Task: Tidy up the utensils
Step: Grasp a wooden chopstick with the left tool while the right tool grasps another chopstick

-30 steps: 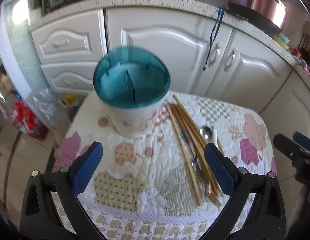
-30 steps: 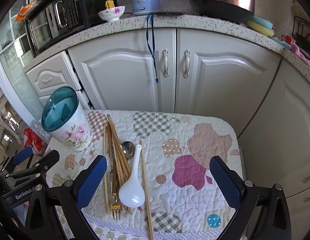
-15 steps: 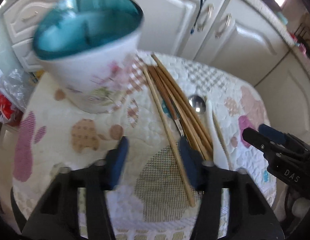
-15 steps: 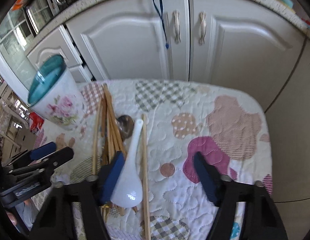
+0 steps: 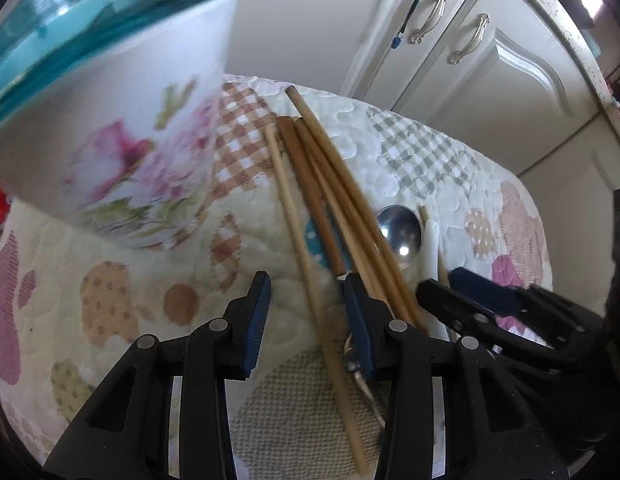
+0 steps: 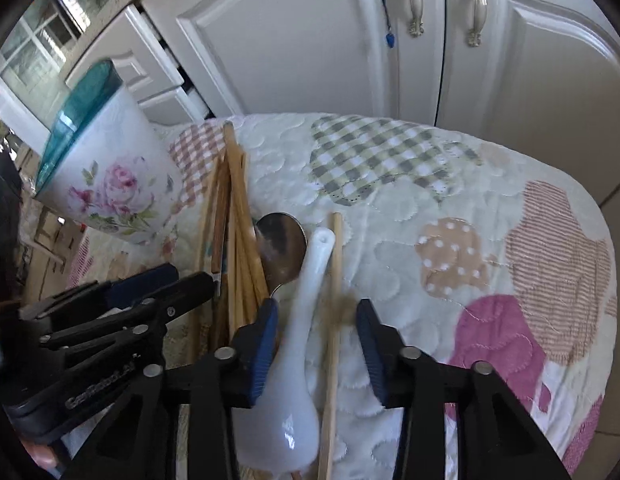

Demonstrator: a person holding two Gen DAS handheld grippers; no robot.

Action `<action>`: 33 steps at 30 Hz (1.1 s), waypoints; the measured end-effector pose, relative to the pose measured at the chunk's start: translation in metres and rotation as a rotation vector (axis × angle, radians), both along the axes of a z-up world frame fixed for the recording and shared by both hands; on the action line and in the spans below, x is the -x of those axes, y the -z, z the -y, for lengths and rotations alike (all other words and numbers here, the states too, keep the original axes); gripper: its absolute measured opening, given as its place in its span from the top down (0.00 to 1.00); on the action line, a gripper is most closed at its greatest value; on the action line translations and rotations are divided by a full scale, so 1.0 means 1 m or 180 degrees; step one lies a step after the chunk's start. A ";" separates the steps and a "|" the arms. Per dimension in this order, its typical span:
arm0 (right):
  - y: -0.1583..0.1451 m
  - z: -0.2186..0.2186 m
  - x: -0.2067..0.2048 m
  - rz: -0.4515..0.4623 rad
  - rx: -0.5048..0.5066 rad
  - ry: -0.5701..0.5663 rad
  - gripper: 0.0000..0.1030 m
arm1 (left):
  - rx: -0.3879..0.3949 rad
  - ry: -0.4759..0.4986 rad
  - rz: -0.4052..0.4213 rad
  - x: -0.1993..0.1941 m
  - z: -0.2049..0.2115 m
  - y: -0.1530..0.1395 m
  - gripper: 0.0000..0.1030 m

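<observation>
A white rose-printed utensil cup with a teal rim stands at the table's left, also in the right wrist view. Beside it lie a bundle of wooden chopsticks and a metal spoon. My left gripper hangs low over the bundle, its jaws closing around one pale chopstick without touching it. My right gripper is closing around the white ceramic spoon's handle and a single chopstick; the pads stand clear of both.
A quilted patchwork cloth covers the small table, whose edge drops off at the right. White cabinet doors stand behind it, with a blue cord hanging down. The two grippers work close side by side.
Both grippers have sunk toward the table and tilted further down. Their jaws have narrowed from wide open: the left now straddles a chopstick, the right the white spoon's handle.
</observation>
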State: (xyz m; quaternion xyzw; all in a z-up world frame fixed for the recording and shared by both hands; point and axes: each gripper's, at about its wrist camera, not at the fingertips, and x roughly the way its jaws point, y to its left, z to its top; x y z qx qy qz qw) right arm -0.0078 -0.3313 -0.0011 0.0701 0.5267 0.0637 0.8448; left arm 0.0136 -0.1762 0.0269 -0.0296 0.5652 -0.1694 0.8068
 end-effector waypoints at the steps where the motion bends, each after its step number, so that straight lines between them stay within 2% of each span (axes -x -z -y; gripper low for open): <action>1: 0.002 0.001 -0.002 -0.0009 0.0005 0.0032 0.76 | 0.0007 0.0005 -0.0004 -0.001 0.001 0.001 0.64; 2: 0.003 0.003 -0.003 0.0003 0.0002 0.0063 0.77 | 0.0010 0.0028 0.0012 -0.002 0.002 0.001 0.67; 5: 0.004 0.009 0.001 -0.0009 -0.0034 0.0065 0.78 | 0.0165 0.0180 0.0031 0.001 0.002 0.000 0.90; 8: 0.002 0.019 0.015 -0.0062 0.0060 0.0081 0.79 | 0.0107 0.0273 -0.0011 0.008 -0.006 0.002 0.93; 12: -0.005 0.030 0.032 -0.0123 0.0033 0.0182 0.79 | 0.0181 0.0362 -0.0022 0.022 -0.023 0.002 0.93; 13: -0.012 0.029 0.033 -0.0034 -0.0038 0.0180 0.76 | 0.0138 0.0378 0.0004 0.025 -0.026 0.000 0.94; 14: -0.018 0.027 0.032 0.0057 -0.0107 0.0163 0.64 | 0.0108 0.0385 0.0015 0.027 -0.027 -0.001 0.94; 15: -0.024 0.022 0.029 0.0131 -0.0148 0.0127 0.58 | 0.0099 0.0387 0.0009 0.028 -0.029 -0.002 0.94; 18: -0.028 -0.001 0.015 0.0118 -0.0176 -0.0153 0.56 | 0.0100 0.0375 -0.0009 0.034 -0.038 -0.004 0.94; 20: -0.021 -0.013 0.006 0.0019 -0.0084 -0.0250 0.69 | 0.0049 0.0350 0.0036 0.037 -0.046 -0.008 0.95; 22: -0.003 -0.021 0.000 -0.0110 -0.0043 -0.0286 0.72 | 0.0032 0.0330 0.0025 0.038 -0.055 -0.010 0.95; 24: 0.000 -0.015 0.001 -0.0085 -0.0271 -0.0243 0.79 | 0.0018 0.0303 -0.0007 0.039 -0.064 -0.009 0.95; 25: 0.001 -0.014 0.001 -0.0105 -0.0329 -0.0230 0.87 | 0.0005 0.0292 -0.0024 0.040 -0.068 -0.008 0.95; 26: 0.000 -0.011 0.005 -0.0144 -0.0436 -0.0248 0.90 | 0.0002 0.0288 -0.0036 0.041 -0.073 -0.008 0.95; 28: -0.001 -0.009 0.018 -0.0204 -0.0512 -0.0305 0.94 | -0.0008 0.0266 -0.0055 0.044 -0.081 -0.006 0.95; 33: 0.002 0.000 0.079 -0.0337 -0.0722 -0.0302 0.94 | 0.0061 0.0261 -0.0037 0.051 -0.084 -0.012 0.95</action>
